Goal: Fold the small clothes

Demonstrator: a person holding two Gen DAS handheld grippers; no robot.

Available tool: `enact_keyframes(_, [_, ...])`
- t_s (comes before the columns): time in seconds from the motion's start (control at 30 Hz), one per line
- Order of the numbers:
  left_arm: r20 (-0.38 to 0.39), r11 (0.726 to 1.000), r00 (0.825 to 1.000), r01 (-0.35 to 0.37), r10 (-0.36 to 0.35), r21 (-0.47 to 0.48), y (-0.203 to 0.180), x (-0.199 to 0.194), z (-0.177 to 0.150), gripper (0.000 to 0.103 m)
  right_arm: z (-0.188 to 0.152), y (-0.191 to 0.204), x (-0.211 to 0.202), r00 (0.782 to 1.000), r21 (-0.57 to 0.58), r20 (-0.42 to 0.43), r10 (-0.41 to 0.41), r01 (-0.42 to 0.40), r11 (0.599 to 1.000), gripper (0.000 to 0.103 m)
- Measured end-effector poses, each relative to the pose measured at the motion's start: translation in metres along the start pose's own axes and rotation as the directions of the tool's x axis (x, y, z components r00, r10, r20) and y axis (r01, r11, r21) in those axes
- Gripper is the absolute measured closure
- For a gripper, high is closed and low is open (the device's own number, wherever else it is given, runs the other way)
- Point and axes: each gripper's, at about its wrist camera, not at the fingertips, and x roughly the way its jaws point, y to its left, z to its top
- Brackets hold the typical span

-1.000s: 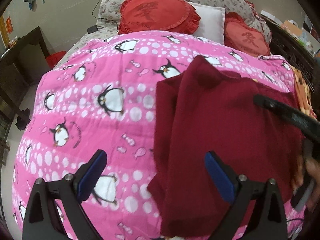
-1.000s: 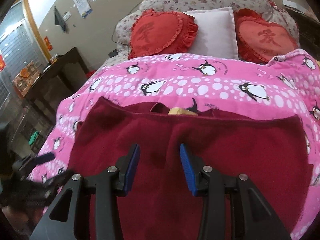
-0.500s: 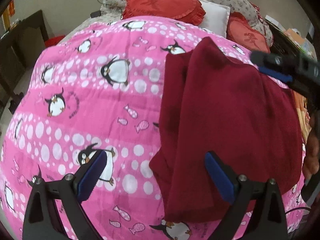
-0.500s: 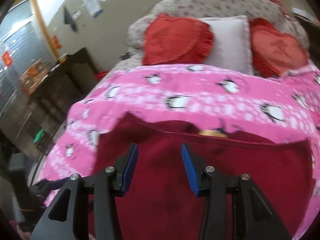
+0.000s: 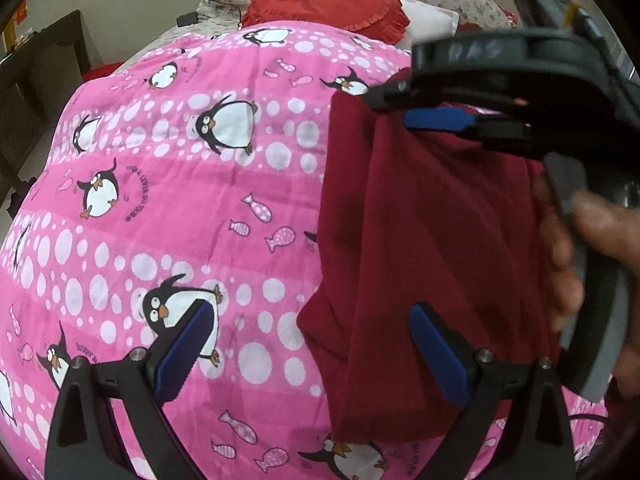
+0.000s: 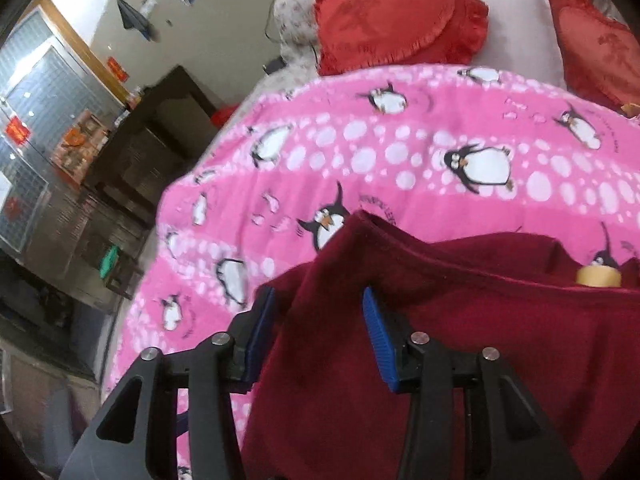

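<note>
Two grippers are over the bed as I watch from my screens. The dark red knit garment (image 5: 420, 216) lies on the pink penguin-print blanket (image 5: 168, 184), toward the right of my left wrist view, with its long left edge doubled over into a fold.

My left gripper (image 5: 316, 354) hovers low over the garment's near left corner. Its jaws are spread wide: the left blue pad (image 5: 186, 350) sits above bare blanket, the right one above the red cloth, and neither grips anything.

My right gripper (image 6: 320, 336) shows in its own view with its jaws partly spread. A raised ridge of the dark red cloth (image 6: 460, 344) stands up between the blue pads; I cannot tell whether either pad touches it, but a gap shows beside it, so nothing is pinched. In the left wrist view the same gripper (image 5: 436, 108) reaches in from the right across the garment's far edge, and the bare hand (image 5: 580, 256) holding its handle is blurred.

A small yellowish round object (image 6: 598, 276) peeks out just behind the garment's far hem. At the head of the bed sit a red heart-shaped ruffled cushion (image 6: 396, 20), a white pillow (image 6: 516, 16) and a second red cushion (image 6: 596, 48). A dark wooden desk (image 6: 152, 136) stands beside the bed on the left.
</note>
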Motion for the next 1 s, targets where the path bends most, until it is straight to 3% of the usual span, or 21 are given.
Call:
enact_keyframes(0.03, [0.0,1.0,1.0,0.003,-0.003,-0.001,0.001,0.0,0.0,0.003,0.0,0.002,0.002,1.0,-0.021,0.004,-0.029,0.029,0.999,0.098])
enact_keyframes(0.07, [-0.002,1.0,1.0,0.008,-0.008,-0.004,0.002,0.001,0.0,0.003,0.001,0.004,0.003,0.998,-0.042,0.007,-0.056,0.056,0.998,0.103])
enact_keyframes(0.27, [-0.004,0.999,0.999,0.033,-0.033,-0.03,0.007,0.001,0.0,0.003,0.003,0.014,-0.005,0.999,-0.065,0.049,0.0,0.003,0.998,0.103])
enact_keyframes(0.4, [-0.02,0.999,0.999,0.031,-0.032,-0.04,0.008,0.006,-0.001,0.003,0.002,0.018,0.015,1.0,-0.095,0.009,-0.026,0.027,0.995,0.103])
enact_keyframes(0.5, [-0.016,0.998,0.999,0.046,-0.047,-0.051,0.01,0.005,0.0,0.003,-0.002,0.015,0.005,0.999,-0.081,0.039,0.016,-0.013,0.997,0.103])
enact_keyframes(0.57, [-0.018,0.997,0.998,0.051,-0.052,-0.055,0.011,0.007,0.0,0.003,-0.004,0.016,-0.005,0.999,-0.067,0.034,0.041,-0.039,0.997,0.078])
enact_keyframes(0.63, [-0.019,0.996,0.998,0.058,-0.06,-0.064,0.011,0.009,0.0,0.003,-0.005,0.022,-0.009,1.0,-0.069,0.007,0.029,-0.028,0.997,0.067])
enact_keyframes(0.7, [-0.017,0.996,0.998,0.064,-0.066,-0.069,0.013,0.008,-0.001,0.003,-0.006,0.034,-0.006,1.0,-0.1,-0.028,0.014,-0.016,0.995,0.067])
enact_keyframes(0.8, [-0.02,0.995,0.997,0.073,-0.075,-0.065,0.016,0.006,-0.002,0.003,-0.011,0.053,0.01,0.992,-0.17,-0.089,-0.091,0.075,0.983,0.065])
enact_keyframes(0.9, [-0.019,0.995,0.996,0.086,-0.087,-0.057,0.022,0.003,-0.002,0.003,-0.016,0.063,0.022,0.981,-0.247,-0.083,-0.174,0.149,0.958,0.065])
enact_keyframes(0.93, [-0.016,0.994,0.996,0.088,-0.089,-0.058,0.024,0.002,-0.001,0.003,-0.017,0.062,0.023,0.983,-0.249,-0.078,-0.169,0.145,0.958,0.066])
enact_keyframes(1.0, [-0.008,0.994,0.995,0.099,-0.099,-0.056,0.026,0.0,0.001,0.003,-0.017,0.053,0.018,0.987,-0.228,-0.058,-0.148,0.132,0.965,0.093])
